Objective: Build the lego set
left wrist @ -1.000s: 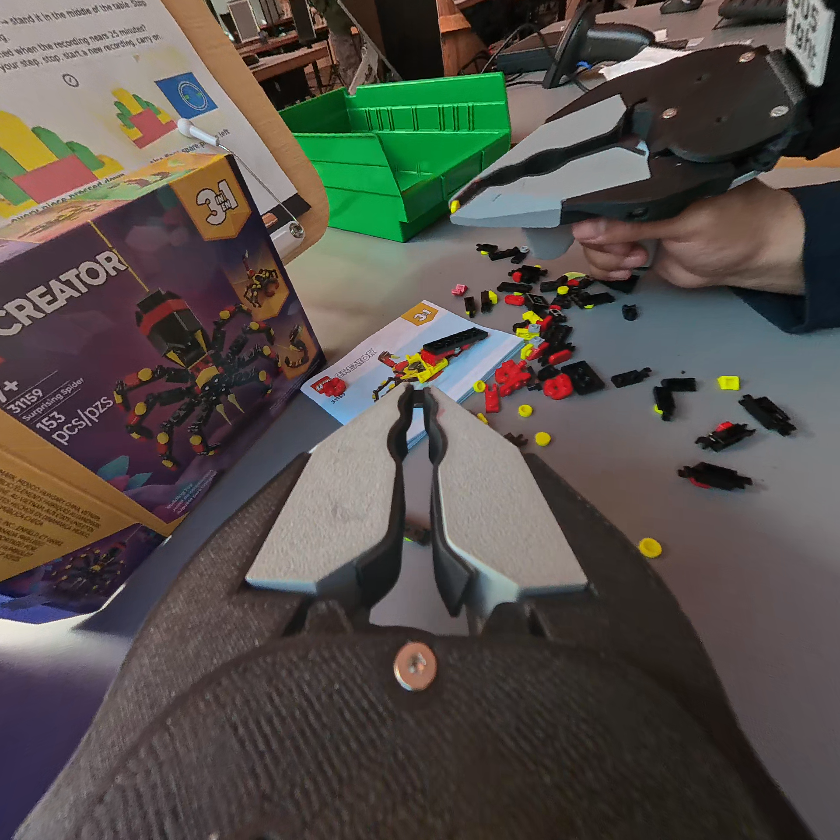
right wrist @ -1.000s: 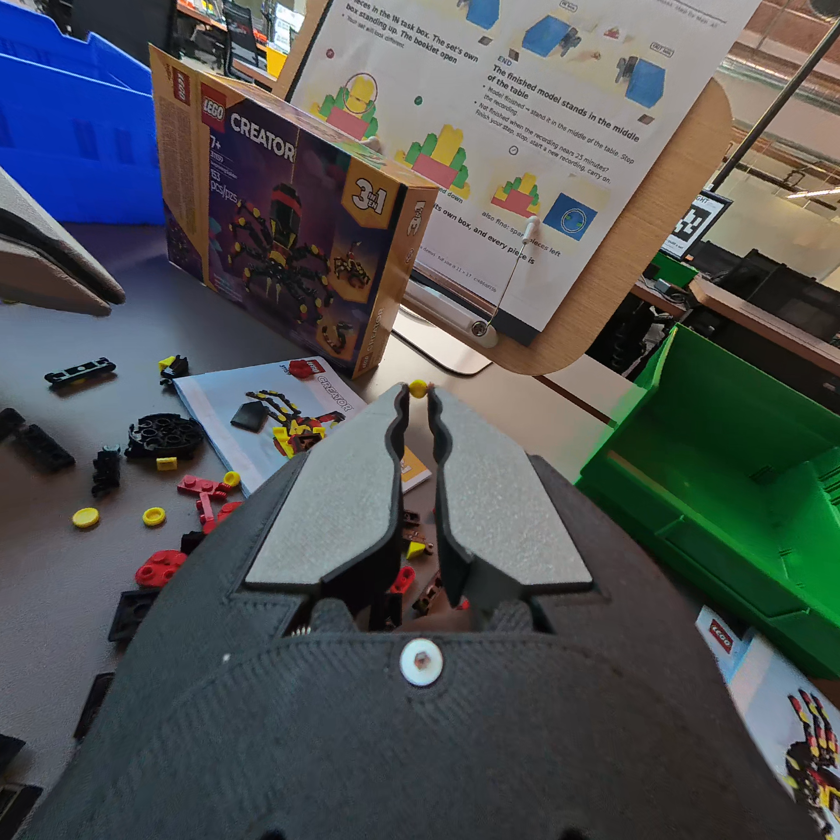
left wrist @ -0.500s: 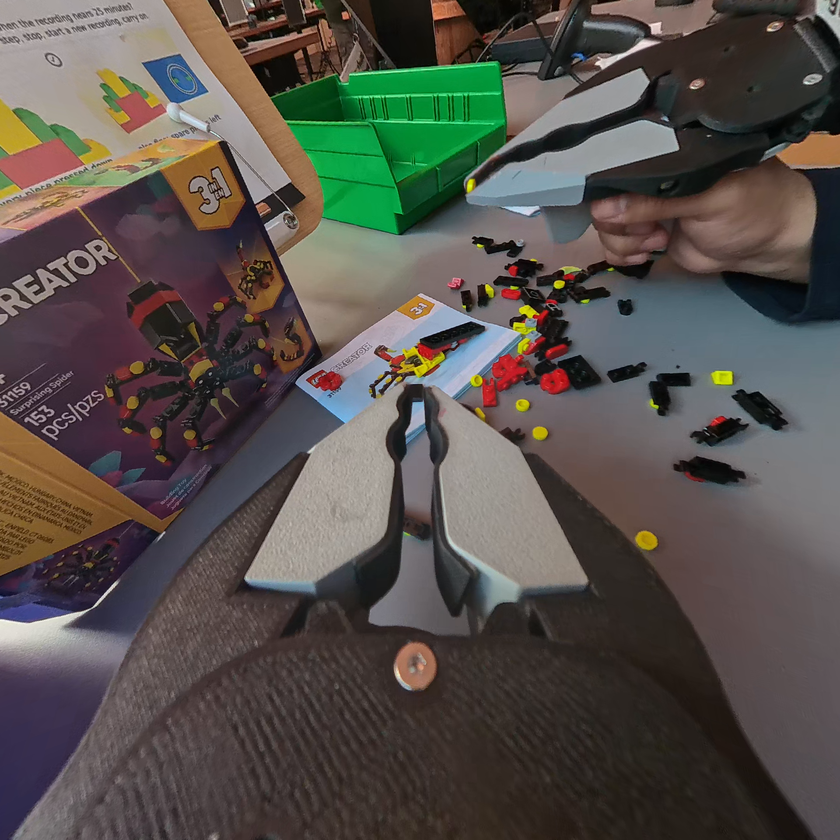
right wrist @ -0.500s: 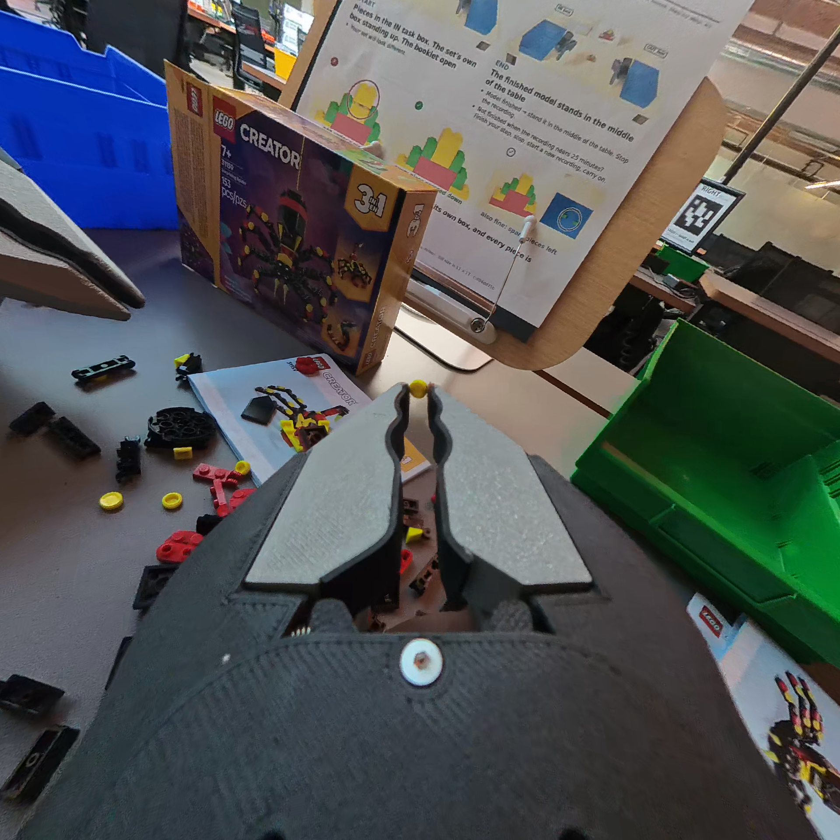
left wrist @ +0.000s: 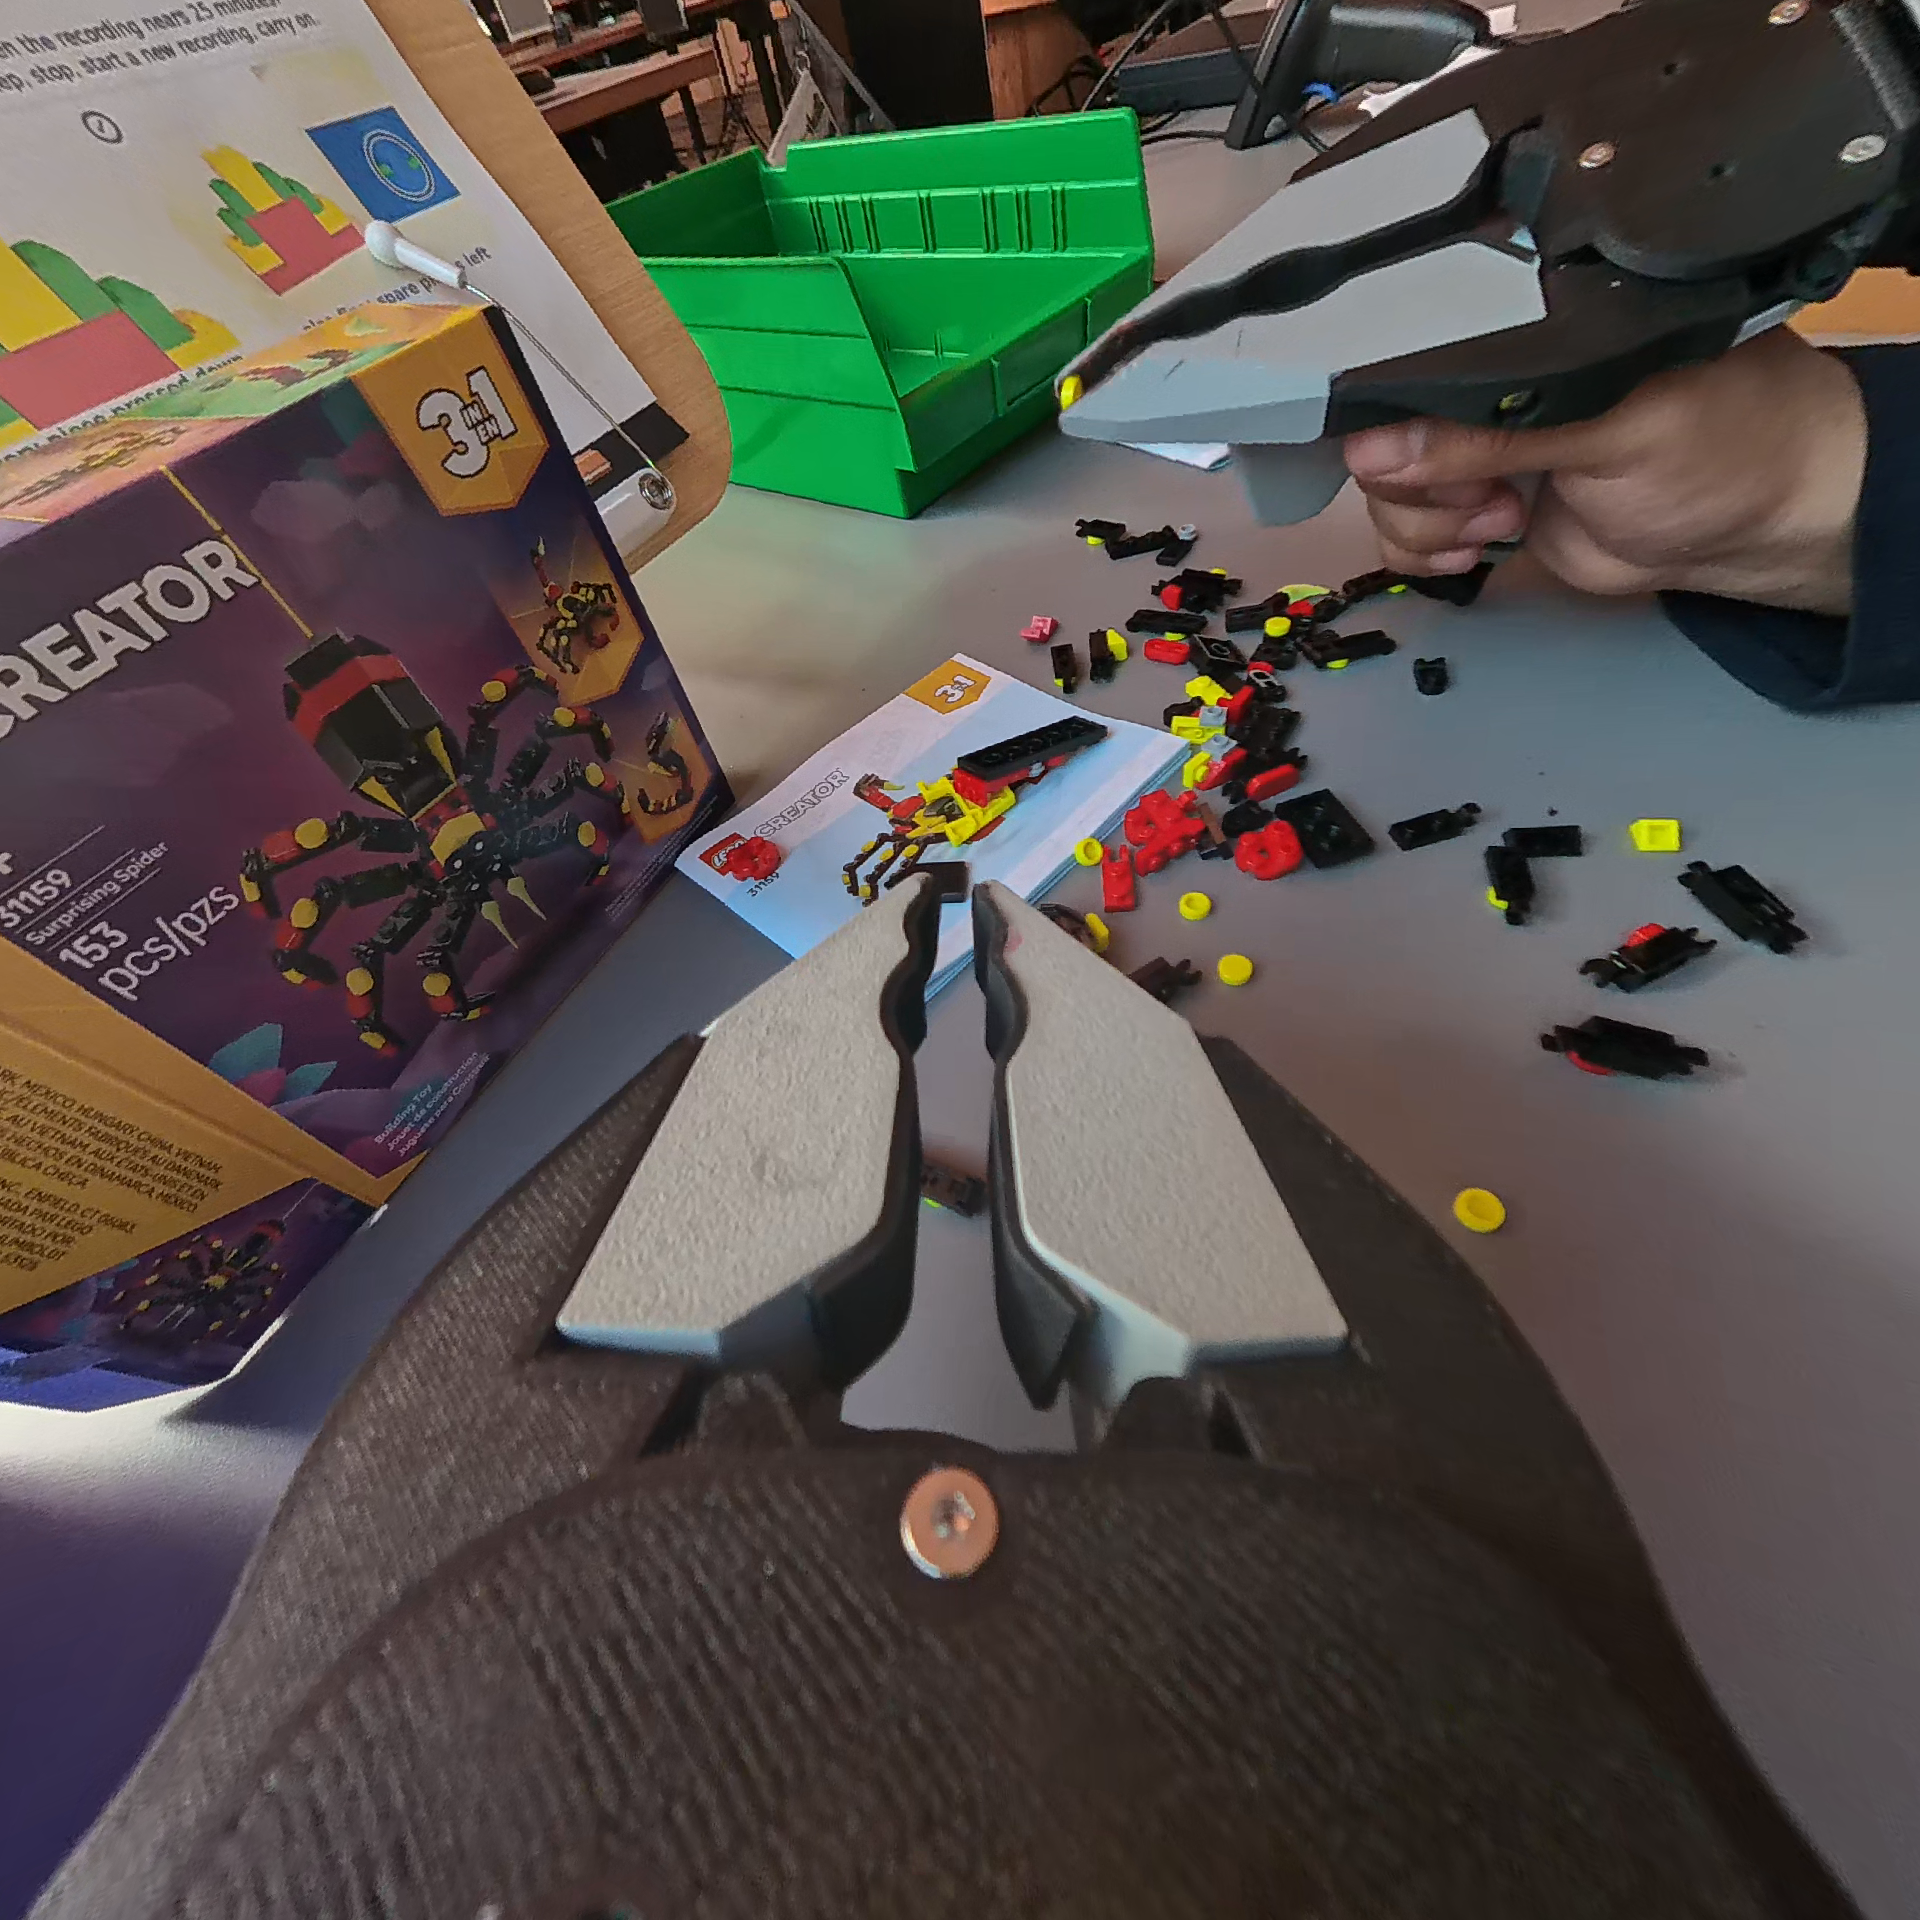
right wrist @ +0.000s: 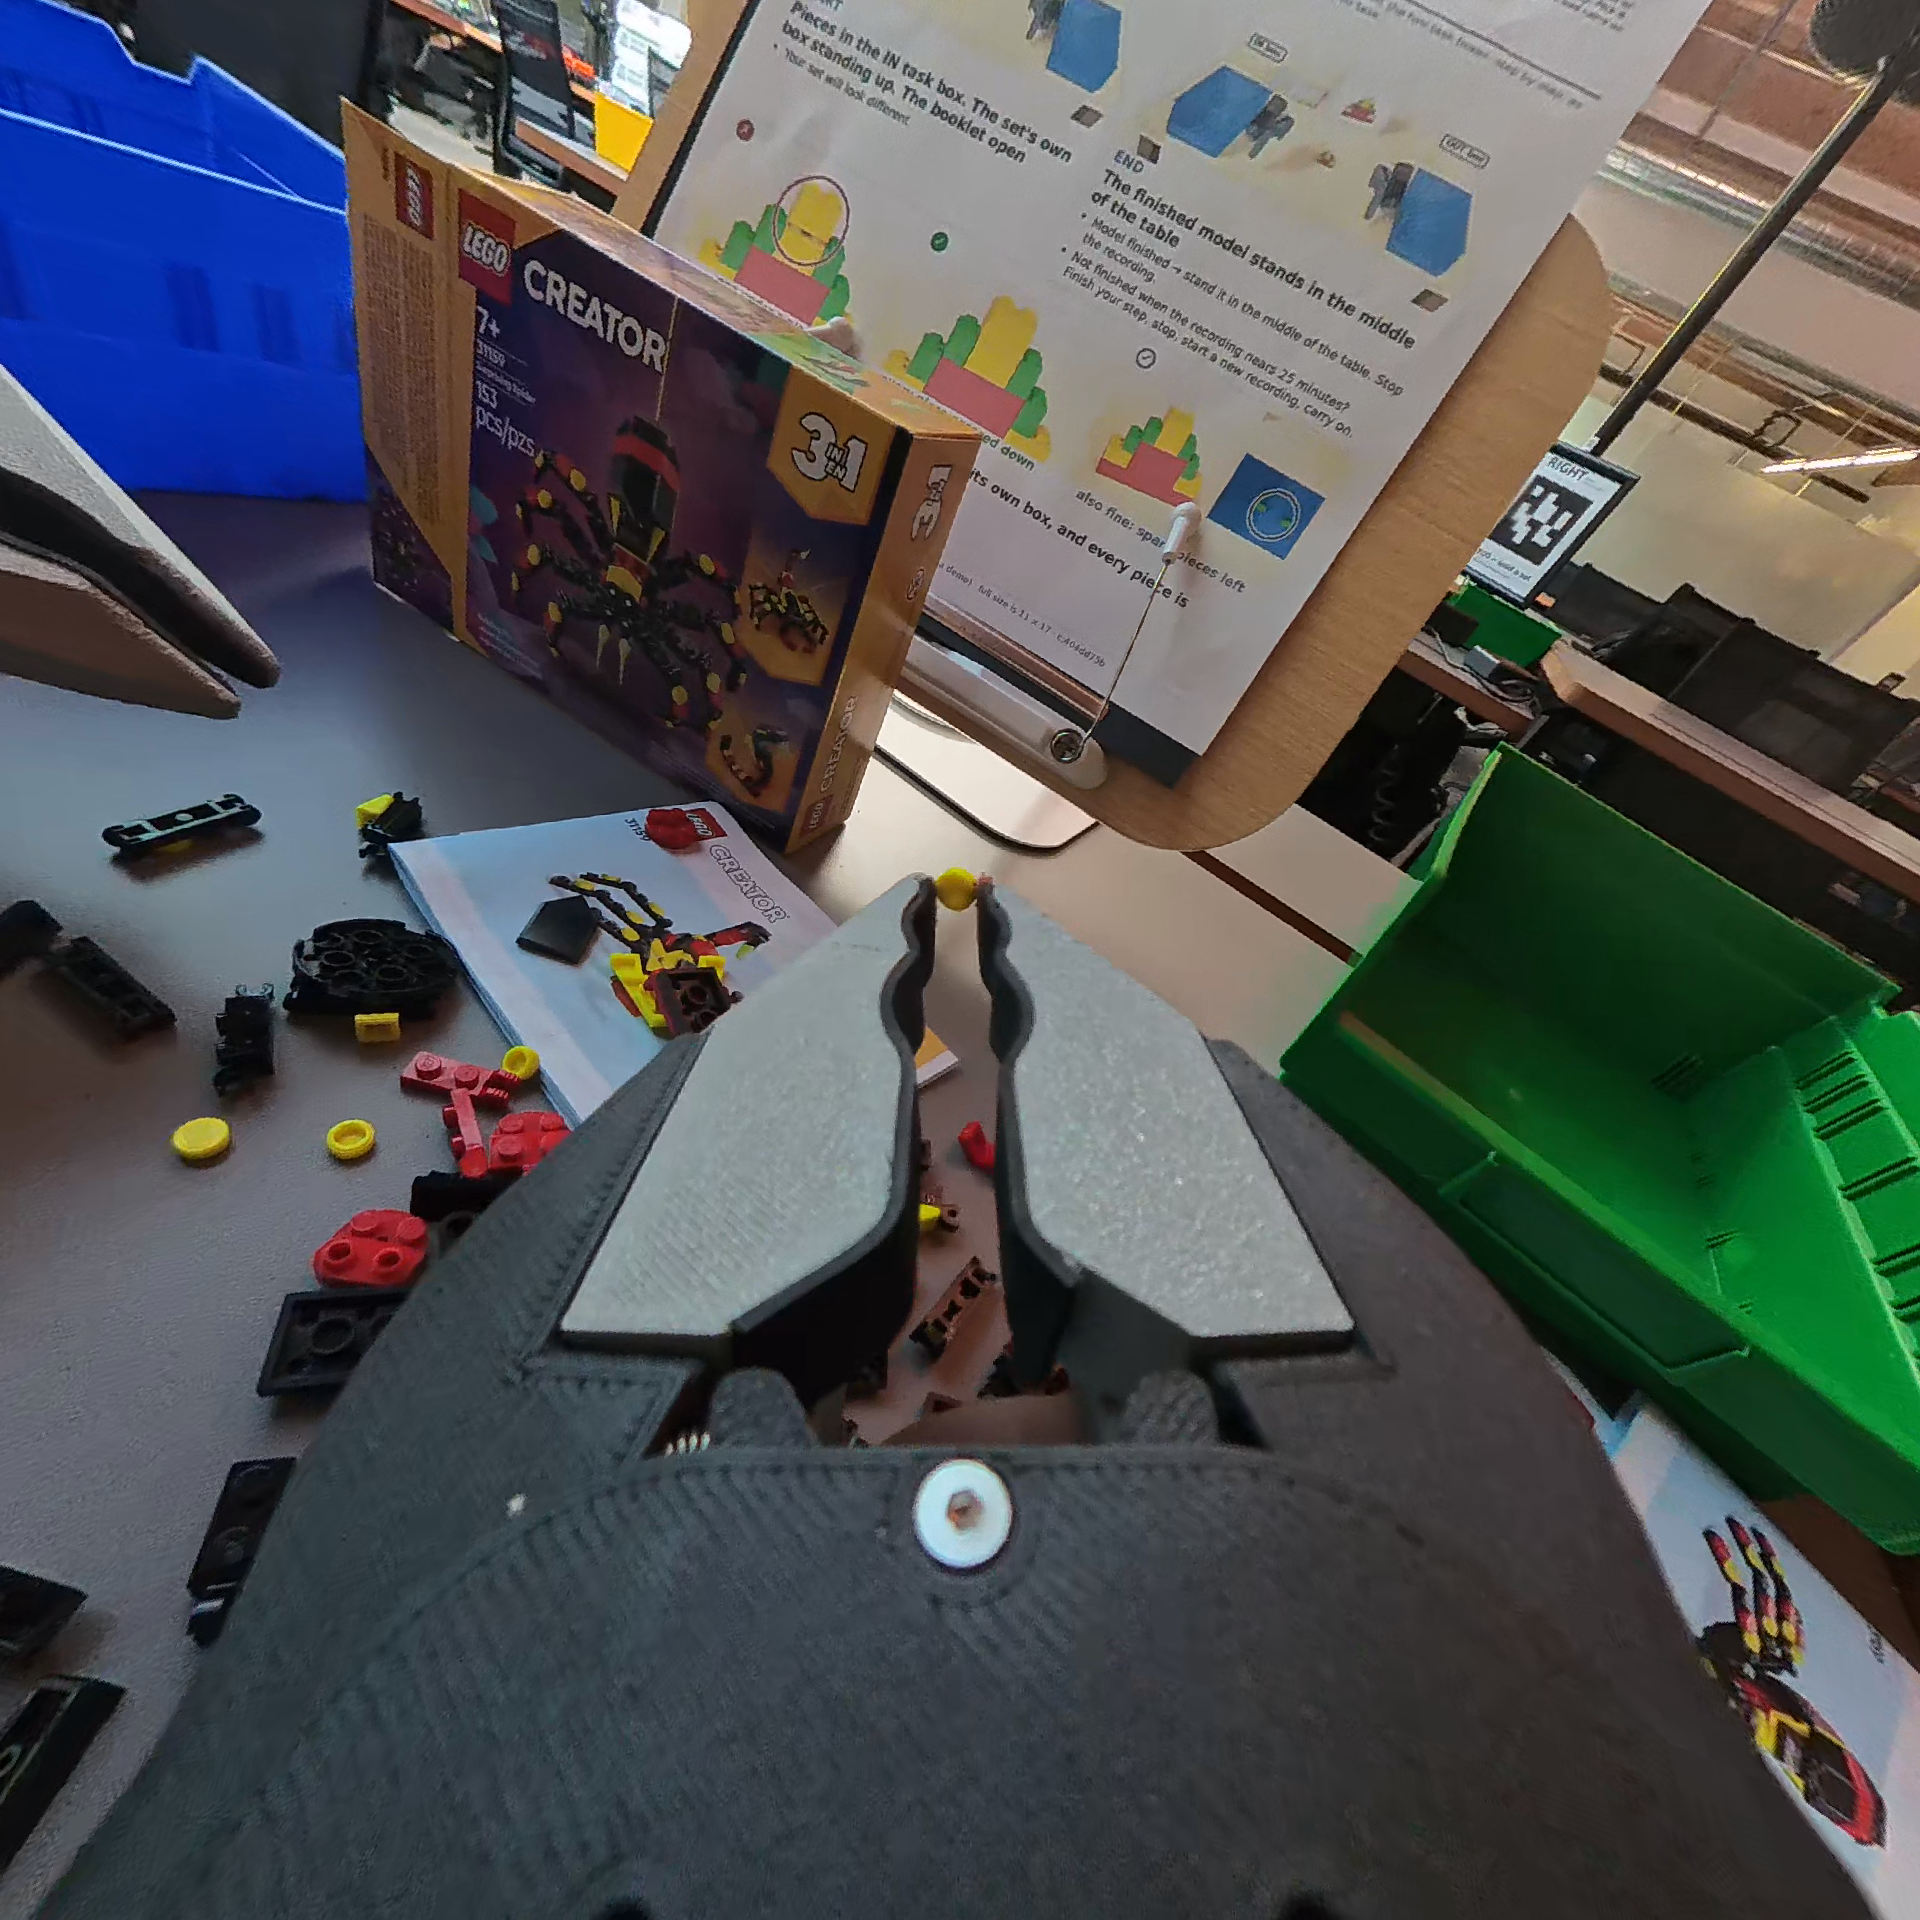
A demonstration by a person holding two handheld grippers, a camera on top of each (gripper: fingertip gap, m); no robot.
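My right gripper point(right wrist: 956, 891) is shut on a small yellow round stud point(right wrist: 954, 889), held above the table; it also shows in the left wrist view point(left wrist: 1070, 393), in a hand point(left wrist: 1621, 499). My left gripper point(left wrist: 956, 894) hovers over the near edge of the instruction booklet point(left wrist: 831, 800), with only a narrow slit between its jaws and nothing seen in it. Its tip shows at the left of the right wrist view point(right wrist: 244, 691). Loose black, red and yellow pieces point(left wrist: 1236, 748) lie scattered on the grey table point(left wrist: 1558, 1351).
The set's box point(left wrist: 312, 727) stands at the left beside a paper-covered board point(right wrist: 1195, 260). A green bin point(left wrist: 914, 312) sits beyond the pieces, a blue bin point(right wrist: 156, 291) behind the box. A black round plate point(right wrist: 369, 966) lies by the booklet point(right wrist: 499, 894). A second booklet point(right wrist: 1766, 1662) lies near the green bin. Spacing between my two grippers at the tips: around 15 cm.
The right gripper has shifted a little to the right and up in the left wrist view, still holding the yellow stud. The left gripper has barely moved.
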